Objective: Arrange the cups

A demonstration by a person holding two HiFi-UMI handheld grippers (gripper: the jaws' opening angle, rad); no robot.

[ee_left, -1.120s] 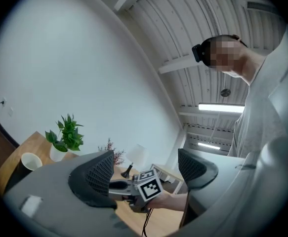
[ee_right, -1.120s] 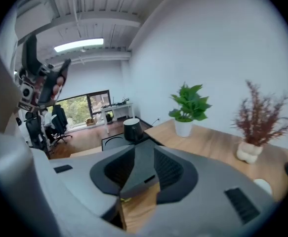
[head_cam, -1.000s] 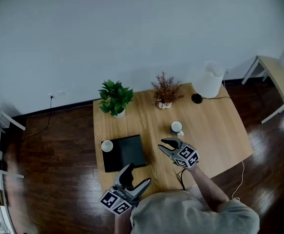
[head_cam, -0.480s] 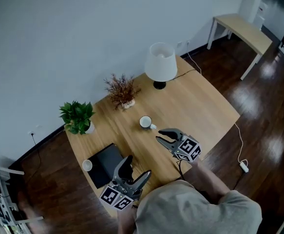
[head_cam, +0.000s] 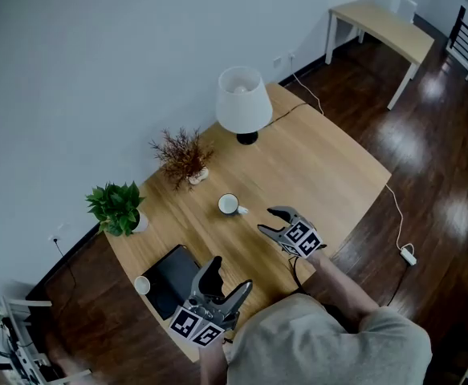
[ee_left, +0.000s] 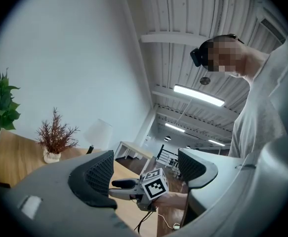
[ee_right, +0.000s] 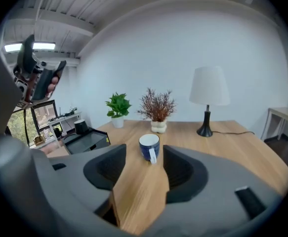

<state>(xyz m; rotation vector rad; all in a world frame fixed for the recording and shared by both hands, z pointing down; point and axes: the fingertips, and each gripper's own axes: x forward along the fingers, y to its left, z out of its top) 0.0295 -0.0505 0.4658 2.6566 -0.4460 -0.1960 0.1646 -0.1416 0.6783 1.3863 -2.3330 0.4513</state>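
Wooden counter (head_cam: 322,167) carried one blue cup (ee_right: 149,146), upright, handle turned toward me, standing just beyond the tips of my right gripper (ee_right: 144,169). That gripper's jaws were opening wide, with nothing between them and no contact with the cup. My left gripper (head_cam: 227,280) stood spread and empty. A second cup (head_cam: 142,285) stood at the black tray's (head_cam: 173,275) corner.

Not a word, brand or number could be read anywhere. The only signs were black-and-white square markers (head_cam: 187,322). They sat on the cube (head_cam: 195,327) of the left gripper (head_cam: 227,279), at lower centre of the head view, and on the cube of the right gripper (head_cam: 267,220), just right of centre. One more faced the left gripper view, low centre. They were patterns, not letters.
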